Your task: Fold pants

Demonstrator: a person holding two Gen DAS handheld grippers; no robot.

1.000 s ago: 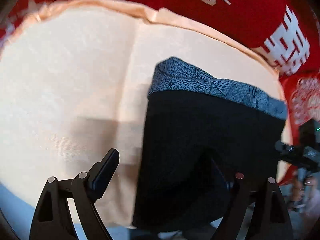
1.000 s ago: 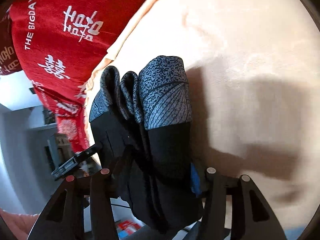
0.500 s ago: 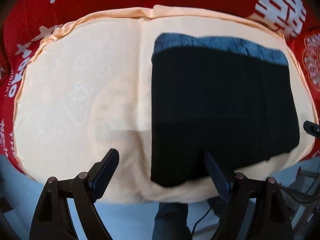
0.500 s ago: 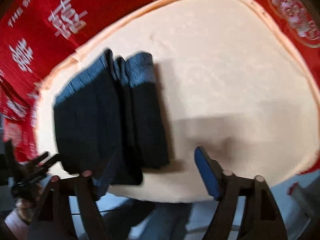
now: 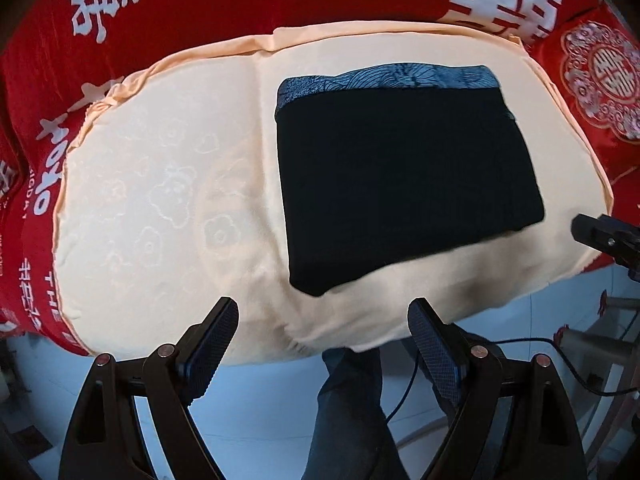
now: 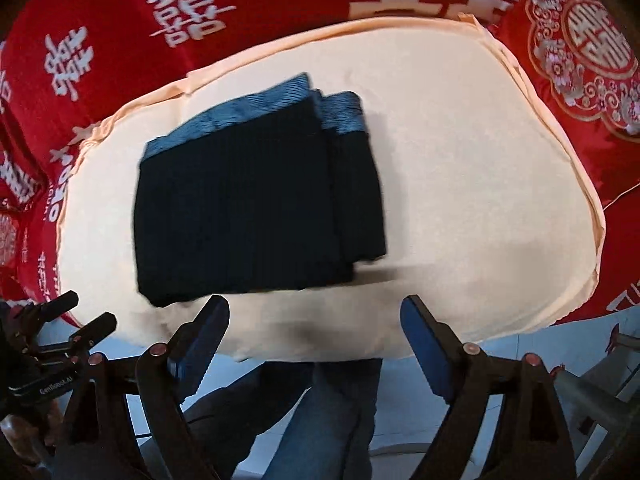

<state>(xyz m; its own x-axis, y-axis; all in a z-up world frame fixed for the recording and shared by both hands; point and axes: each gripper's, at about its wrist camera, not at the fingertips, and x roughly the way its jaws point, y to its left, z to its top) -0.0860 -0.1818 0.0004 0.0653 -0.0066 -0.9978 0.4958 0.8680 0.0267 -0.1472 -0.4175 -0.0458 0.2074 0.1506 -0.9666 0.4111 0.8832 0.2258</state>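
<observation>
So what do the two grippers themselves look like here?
Both match: the left gripper and right gripper have black angular frames with triangular cut-outs, silver rivets at the joints, and blue fingers with a textured black grip face. A white "GenRobot.AI" label shows on the black device at the right view's left edge.

The pants [image 5: 404, 184] [image 6: 256, 208] are black with a blue-grey patterned waistband. They lie folded into a flat, compact rectangle of stacked layers on the cushion [image 5: 160, 200] [image 6: 460, 200], waistband toward its far edge, fold toward its near edge.
</observation>
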